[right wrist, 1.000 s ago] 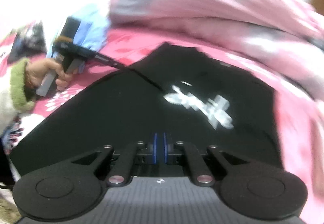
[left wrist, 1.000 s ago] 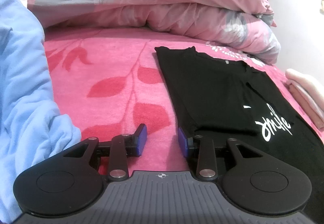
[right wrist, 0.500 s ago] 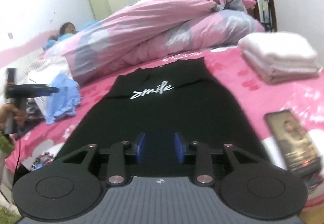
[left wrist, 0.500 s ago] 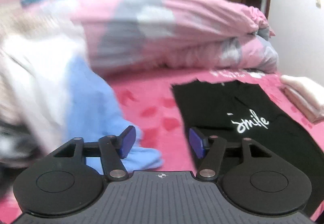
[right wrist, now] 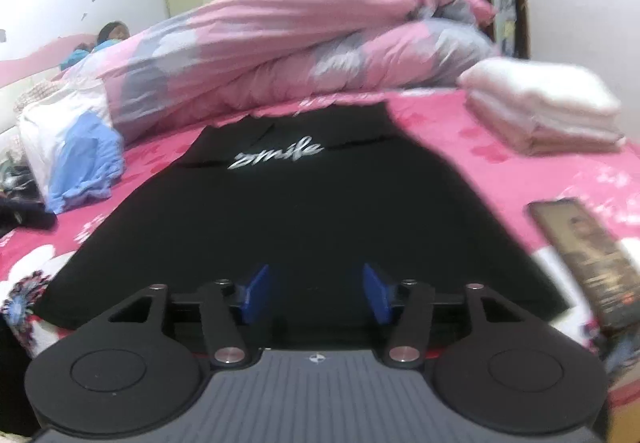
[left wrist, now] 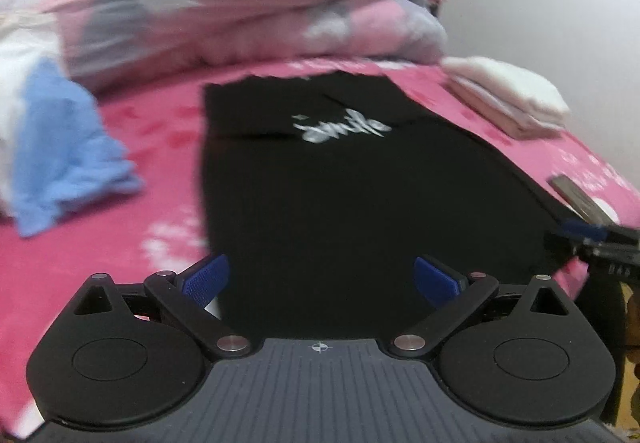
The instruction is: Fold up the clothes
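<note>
A black T-shirt (left wrist: 352,195) with white "smile" lettering lies flat on the pink bed, both sleeves folded in over its body. It also shows in the right wrist view (right wrist: 304,215). My left gripper (left wrist: 322,281) is wide open and empty, just above the shirt's near hem at its left side. My right gripper (right wrist: 316,299) is open and empty over the middle of the near hem; its tips show at the right edge of the left wrist view (left wrist: 588,239).
A pink and grey duvet (right wrist: 304,43) is heaped across the far side. A blue garment (left wrist: 60,147) lies at the left, folded pale clothes (right wrist: 548,107) at the right. A phone (right wrist: 588,259) lies on the pink sheet (right wrist: 520,179) right of the shirt.
Both grippers came back to the shirt's near hem. The right one, shut a second ago, opened and let go. The left one opened wider and swung to the hem.
</note>
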A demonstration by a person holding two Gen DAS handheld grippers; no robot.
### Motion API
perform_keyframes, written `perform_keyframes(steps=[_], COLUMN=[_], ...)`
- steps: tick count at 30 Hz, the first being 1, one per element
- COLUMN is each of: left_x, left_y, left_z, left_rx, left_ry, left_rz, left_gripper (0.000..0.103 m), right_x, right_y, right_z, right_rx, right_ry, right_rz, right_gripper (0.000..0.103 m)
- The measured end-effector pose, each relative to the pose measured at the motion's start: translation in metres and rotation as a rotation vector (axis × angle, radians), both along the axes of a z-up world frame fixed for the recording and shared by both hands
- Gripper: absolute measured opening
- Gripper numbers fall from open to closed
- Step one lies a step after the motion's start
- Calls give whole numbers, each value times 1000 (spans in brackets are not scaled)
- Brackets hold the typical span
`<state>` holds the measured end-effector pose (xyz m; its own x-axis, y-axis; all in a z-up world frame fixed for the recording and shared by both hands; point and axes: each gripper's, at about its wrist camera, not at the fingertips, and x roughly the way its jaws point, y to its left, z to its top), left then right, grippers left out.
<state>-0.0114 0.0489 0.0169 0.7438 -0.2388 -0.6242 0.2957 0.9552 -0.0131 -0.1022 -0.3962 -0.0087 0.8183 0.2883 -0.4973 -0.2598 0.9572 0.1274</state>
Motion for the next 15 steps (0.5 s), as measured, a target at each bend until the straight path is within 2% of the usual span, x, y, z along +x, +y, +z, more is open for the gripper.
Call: perform_keyframes(steps=[3, 7, 11, 12, 13, 14, 15], left_x=[-4, 4, 10, 11, 12, 12, 12], left_y=[-31, -37, -38, -38, -37, -36, -35], left_z=[-23, -39, -51, -54, -57, -59, -60], left_rx=[-9, 11, 35, 43, 52, 54, 48], left_ry=[38, 90, 139, 148, 155, 161, 163], left_rz=[-47, -27, -1, 3, 7, 9, 7], left_gripper=[100, 100, 100, 100, 100, 101, 101], right_x=[-5, 12, 45, 53, 62, 71, 80], right_y=[-22, -45, -51, -52, -54, -60, -67], right_z=[2, -1, -4, -7, -10, -16, -22], right_rx=[-3, -8, 15, 25, 36, 26, 13], right_ry=[-50, -67, -43, -22, -1, 35, 73], right_rz=[-51, -128, -118, -111, -104, -139, -179], right_gripper=[56, 52, 35, 34, 28, 21, 18])
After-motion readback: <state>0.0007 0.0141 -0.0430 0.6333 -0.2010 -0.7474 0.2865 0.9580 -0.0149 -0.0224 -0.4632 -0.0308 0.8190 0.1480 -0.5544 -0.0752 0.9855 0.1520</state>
